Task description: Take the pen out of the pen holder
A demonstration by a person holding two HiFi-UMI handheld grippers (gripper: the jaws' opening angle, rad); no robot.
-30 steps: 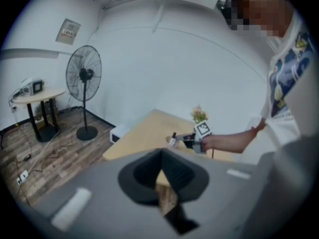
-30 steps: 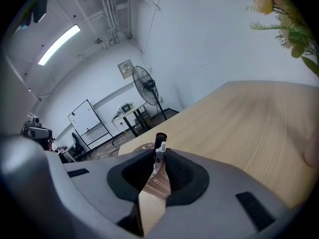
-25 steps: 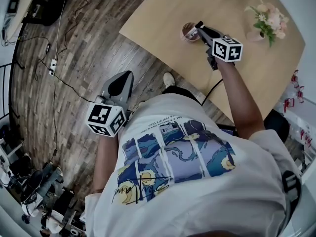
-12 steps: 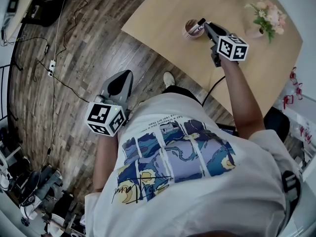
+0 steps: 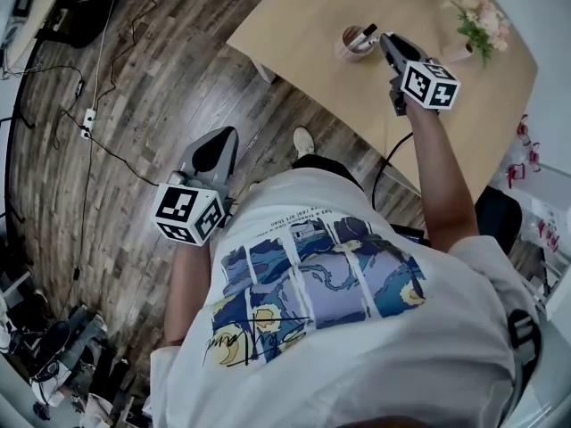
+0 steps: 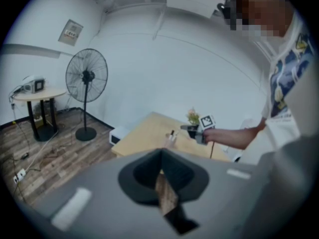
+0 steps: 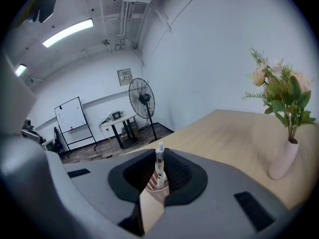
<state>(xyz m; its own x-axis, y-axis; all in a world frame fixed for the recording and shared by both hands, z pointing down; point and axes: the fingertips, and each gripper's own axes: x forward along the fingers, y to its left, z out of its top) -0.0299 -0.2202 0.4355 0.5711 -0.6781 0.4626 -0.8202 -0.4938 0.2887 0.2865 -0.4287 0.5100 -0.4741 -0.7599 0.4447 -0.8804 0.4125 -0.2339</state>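
Observation:
A pinkish pen holder stands on the wooden table. A white pen with a dark cap sticks up out of it at a slant. My right gripper is at the pen, its jaws closing with the pen gripped between the pads above the holder. My left gripper hangs over the floor beside the person's body, away from the table, jaws shut and empty. In the left gripper view the left gripper points toward the table, where the holder and right gripper show far off.
A vase of flowers stands on the table right of the holder, also the vase in the right gripper view. A standing fan and a small round table are off to the side. Cables and a power strip lie on the wood floor.
The right gripper has closed on the pen and risen, and more of the pen now shows above the holder. The left gripper stays beside the body.

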